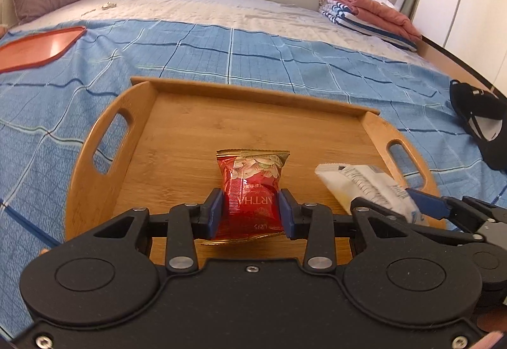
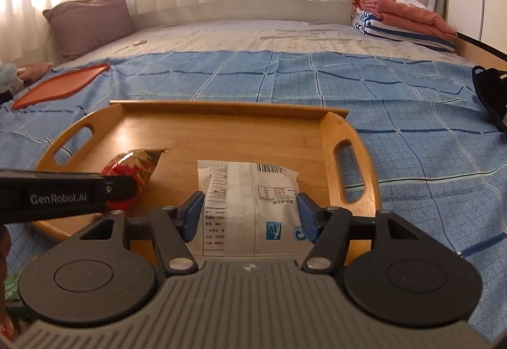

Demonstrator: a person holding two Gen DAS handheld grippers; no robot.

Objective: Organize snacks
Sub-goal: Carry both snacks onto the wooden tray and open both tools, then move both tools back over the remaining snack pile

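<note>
Left wrist view: left gripper (image 1: pixel 252 209) clamps the red packet (image 1: pixel 252 190), right gripper (image 2: pixel 250 217) the white packet (image 2: pixel 250 206) — both over the wooden tray (image 1: pixel 190 127)'s near edge; next, lower and release.

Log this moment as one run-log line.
left claw: shut on red snack packet | right claw: shut on white snack packet | both over wooden tray

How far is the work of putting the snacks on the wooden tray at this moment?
Done: nothing lies on the wooden tray yet. In hand: the left gripper clamps a red snack packet, the right gripper a white snack packet, both over the tray. Left: setting both down and releasing them.
</note>
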